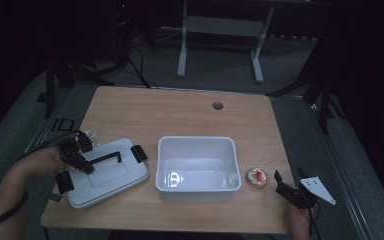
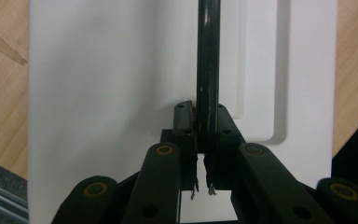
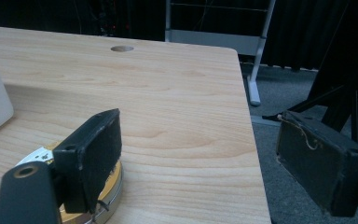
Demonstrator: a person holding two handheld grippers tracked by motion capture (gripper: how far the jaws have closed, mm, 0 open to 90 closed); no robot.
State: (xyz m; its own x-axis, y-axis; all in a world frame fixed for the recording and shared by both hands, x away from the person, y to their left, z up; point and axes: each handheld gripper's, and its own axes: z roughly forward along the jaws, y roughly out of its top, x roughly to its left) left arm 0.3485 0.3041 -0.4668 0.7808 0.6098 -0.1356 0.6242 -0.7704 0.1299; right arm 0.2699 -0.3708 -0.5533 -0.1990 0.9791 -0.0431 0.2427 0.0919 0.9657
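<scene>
White lid (image 1: 107, 175) lies on the tabletop (image 1: 190, 115) left of the bin (image 1: 197, 162); my left tongs (image 2: 204, 140) are clamped on its black handle (image 2: 208, 60), seemingly off-centre, so I'd lift level. Right tongs (image 3: 200, 158) gape empty.

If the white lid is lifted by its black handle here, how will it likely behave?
The lid looks like thin rigid plastic, so probably light and stiff. The left hand-held gripper pinches the handle near one end, so it may tilt.
</scene>
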